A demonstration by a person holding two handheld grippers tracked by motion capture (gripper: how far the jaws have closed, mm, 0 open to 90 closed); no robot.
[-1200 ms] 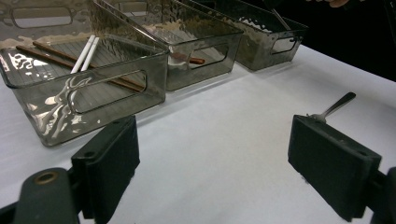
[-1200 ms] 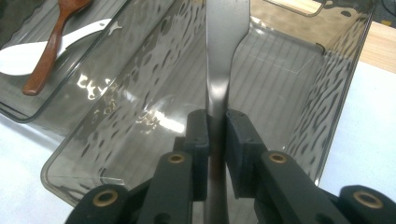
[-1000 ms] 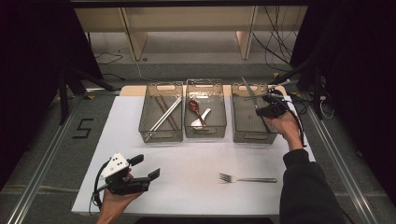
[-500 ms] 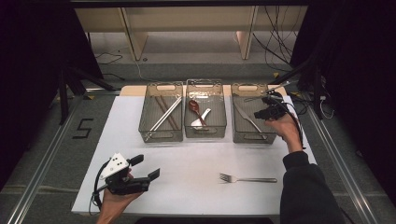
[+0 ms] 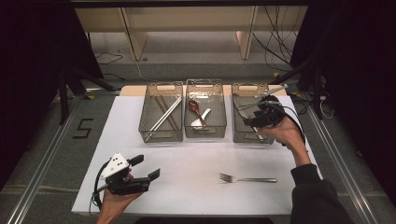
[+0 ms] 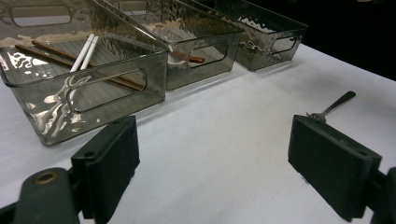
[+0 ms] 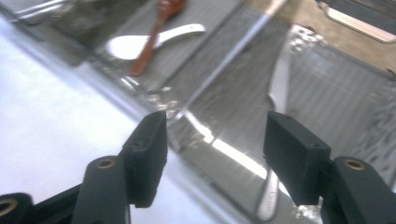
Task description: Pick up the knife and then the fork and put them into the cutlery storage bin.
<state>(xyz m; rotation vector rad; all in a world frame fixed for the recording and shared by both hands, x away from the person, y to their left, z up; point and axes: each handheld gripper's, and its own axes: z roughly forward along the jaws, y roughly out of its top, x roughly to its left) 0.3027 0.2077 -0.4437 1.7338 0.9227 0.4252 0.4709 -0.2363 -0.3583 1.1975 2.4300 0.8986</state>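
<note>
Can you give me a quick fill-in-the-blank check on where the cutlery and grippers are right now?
1. The fork lies on the white ____, outside the bins.
2. The chopsticks lie in the ____ bin of the three.
3. The right gripper hovers over the right bin with its jaws ____.
4. The red spoon lies in the ____ bin.

Missing words: table; left; open; middle
</note>
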